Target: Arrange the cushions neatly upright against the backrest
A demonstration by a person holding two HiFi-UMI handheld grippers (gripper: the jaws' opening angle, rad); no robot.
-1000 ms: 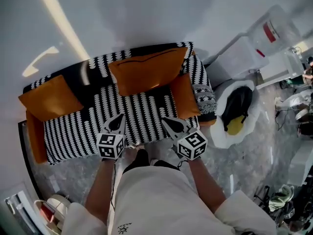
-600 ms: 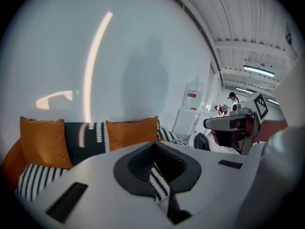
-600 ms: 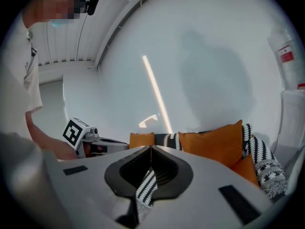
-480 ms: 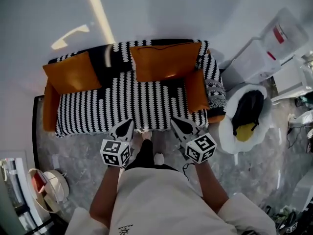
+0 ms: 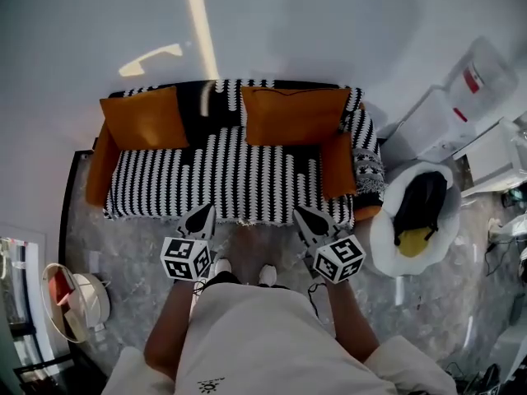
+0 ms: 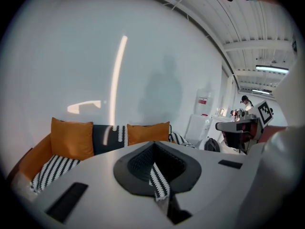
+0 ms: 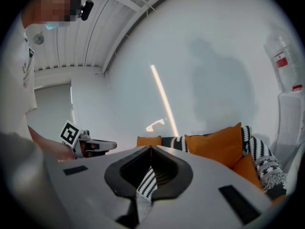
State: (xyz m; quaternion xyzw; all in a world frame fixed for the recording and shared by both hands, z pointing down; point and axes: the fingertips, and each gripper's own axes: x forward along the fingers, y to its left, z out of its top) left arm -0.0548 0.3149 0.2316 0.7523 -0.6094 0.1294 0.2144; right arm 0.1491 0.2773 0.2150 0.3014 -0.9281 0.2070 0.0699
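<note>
Before sofa, left tongs, right tongs closed

We are holding the left gripper and the right gripper out ahead of our body, side by side and well apart. Both are pointing forward and slightly down. Each is showing its jaws pressed together with nothing gripped. Our left forearm and right forearm are reaching forward, elbows bent at our sides.
</note>
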